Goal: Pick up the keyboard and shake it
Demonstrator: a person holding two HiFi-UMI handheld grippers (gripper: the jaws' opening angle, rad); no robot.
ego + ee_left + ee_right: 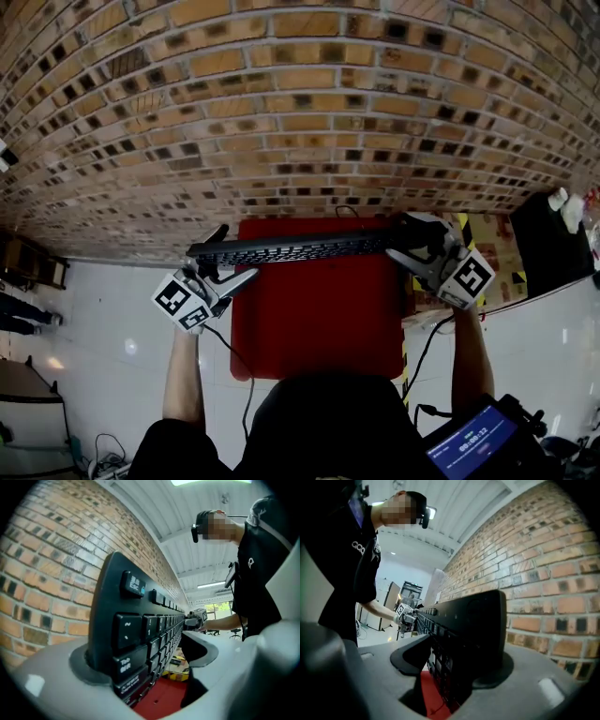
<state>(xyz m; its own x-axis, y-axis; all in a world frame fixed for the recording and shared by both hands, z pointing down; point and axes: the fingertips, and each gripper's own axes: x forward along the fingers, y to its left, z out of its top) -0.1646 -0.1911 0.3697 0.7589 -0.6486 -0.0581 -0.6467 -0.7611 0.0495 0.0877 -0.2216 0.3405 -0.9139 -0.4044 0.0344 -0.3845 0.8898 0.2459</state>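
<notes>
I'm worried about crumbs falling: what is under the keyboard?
A red surface lies below the raised keyboard, apart from it. The keyboard covers a strip of the red near its far edge, so what lies there cannot be seen.

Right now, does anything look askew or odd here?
The keyboard is up on edge above the red mat, but the left gripper's fingers stand wide: one is clear of the keys. Only the right gripper seems to clamp it.

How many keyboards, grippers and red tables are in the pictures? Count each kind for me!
Keyboard: 1
Grippers: 2 (left gripper, right gripper)
Red table: 1
Total: 4
</notes>
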